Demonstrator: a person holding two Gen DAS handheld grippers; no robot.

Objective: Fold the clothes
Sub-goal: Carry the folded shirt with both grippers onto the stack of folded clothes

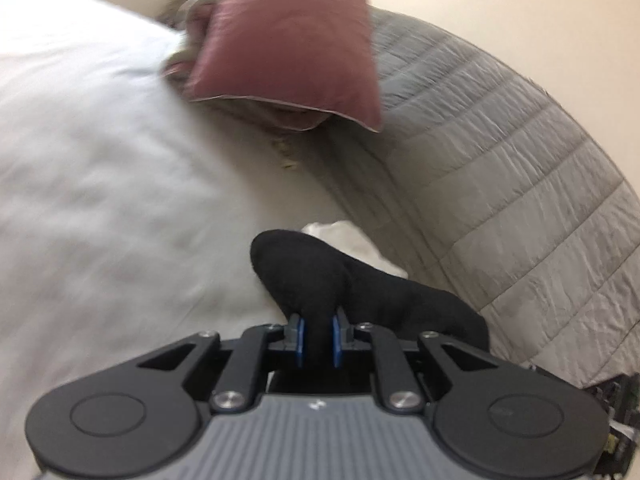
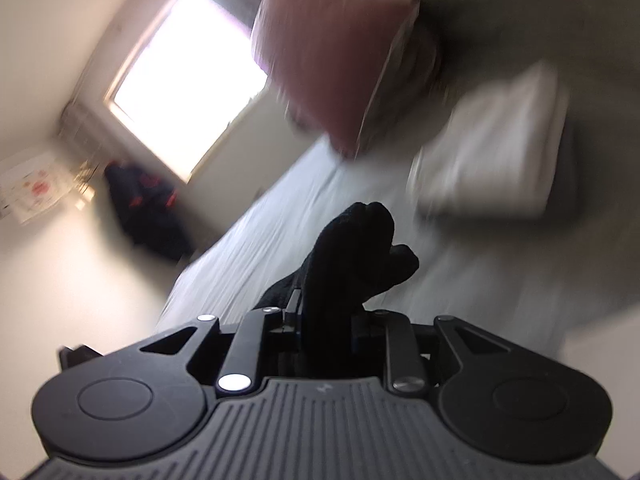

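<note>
A black garment [image 1: 320,272], bunched and thick, is pinched between the blue pads of my left gripper [image 1: 319,338], which is shut on it; the cloth trails off to the right over the bed. In the right wrist view my right gripper [image 2: 326,320] is shut on black cloth [image 2: 352,248] too, and the fabric bulges up past the fingers. Whether both hold the same piece cannot be told. A small white cloth [image 1: 352,240] lies just behind the black garment.
A white sheet [image 1: 100,184] covers the bed. A maroon pillow [image 1: 292,44] lies at its head beside a grey quilt [image 1: 500,152]. The blurred right wrist view shows a bright window [image 2: 188,80], a folded white item [image 2: 492,140] and dark clothes [image 2: 148,208] by the wall.
</note>
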